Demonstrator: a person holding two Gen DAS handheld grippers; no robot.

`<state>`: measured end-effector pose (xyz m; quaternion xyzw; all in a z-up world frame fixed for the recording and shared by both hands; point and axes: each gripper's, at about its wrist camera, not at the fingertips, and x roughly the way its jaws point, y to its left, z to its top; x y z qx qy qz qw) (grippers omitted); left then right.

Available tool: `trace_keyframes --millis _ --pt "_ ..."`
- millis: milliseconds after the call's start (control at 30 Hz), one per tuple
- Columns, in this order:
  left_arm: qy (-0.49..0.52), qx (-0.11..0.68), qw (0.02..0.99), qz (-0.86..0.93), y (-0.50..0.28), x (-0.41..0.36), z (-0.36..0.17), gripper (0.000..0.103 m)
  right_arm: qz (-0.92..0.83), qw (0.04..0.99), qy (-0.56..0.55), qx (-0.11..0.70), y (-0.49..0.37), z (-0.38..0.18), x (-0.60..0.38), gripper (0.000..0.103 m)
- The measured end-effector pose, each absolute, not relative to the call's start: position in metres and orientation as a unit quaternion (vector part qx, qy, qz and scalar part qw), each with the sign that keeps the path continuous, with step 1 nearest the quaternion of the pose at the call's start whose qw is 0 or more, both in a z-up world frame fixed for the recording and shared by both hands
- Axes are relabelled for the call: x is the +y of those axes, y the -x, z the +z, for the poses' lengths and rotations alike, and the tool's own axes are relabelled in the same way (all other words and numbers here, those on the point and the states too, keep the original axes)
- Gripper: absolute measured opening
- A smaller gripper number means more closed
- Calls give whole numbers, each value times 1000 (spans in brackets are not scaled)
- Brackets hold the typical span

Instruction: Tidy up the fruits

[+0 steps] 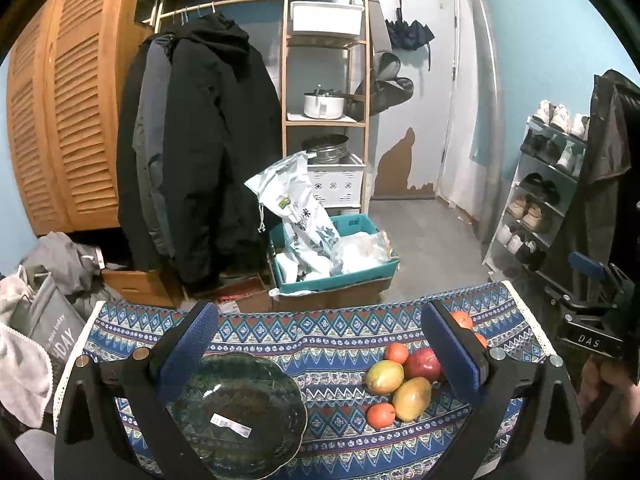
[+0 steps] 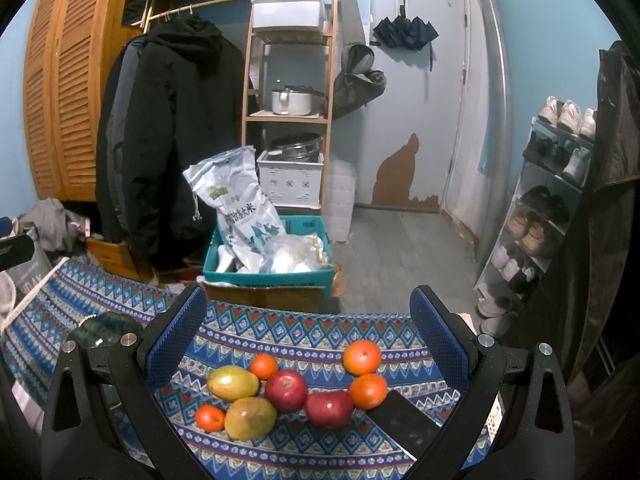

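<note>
The right gripper (image 2: 308, 336) is held wide and empty above the fruits (image 2: 288, 390); the left gripper (image 1: 316, 344) is equally spread, the bowl (image 1: 240, 412) at its seven o'clock. One apple (image 2: 286, 390) should be centred before closing.

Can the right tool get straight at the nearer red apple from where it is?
Probably yes. The right tool is open, and the nearer red apple lies between its fingers with nothing over it. An orange and a dark flat object crowd its right side.
</note>
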<state>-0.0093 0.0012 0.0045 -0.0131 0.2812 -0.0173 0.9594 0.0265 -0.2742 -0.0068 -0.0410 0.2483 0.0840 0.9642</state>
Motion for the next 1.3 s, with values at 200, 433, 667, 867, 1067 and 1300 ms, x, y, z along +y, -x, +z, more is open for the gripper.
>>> trace_keyframes --millis 200,433,667,867,1067,1300 --pt "13 282 959 -18 9 2 5 102 84 964 41 249 -26 -7 -274 99" --pt "13 281 959 -19 9 0 7 102 84 964 42 248 -26 -7 -273 99" --pt "13 281 959 -20 10 -1 7 102 84 964 43 247 -25 -8 -272 99" --pt "13 281 959 -20 10 0 7 102 83 964 43 247 -25 -8 -272 99" --pt "14 281 959 -20 10 0 7 102 84 964 43 247 -25 -9 -272 99" --pt "13 282 959 -21 11 -2 6 102 84 964 44 248 -25 -8 -271 99"
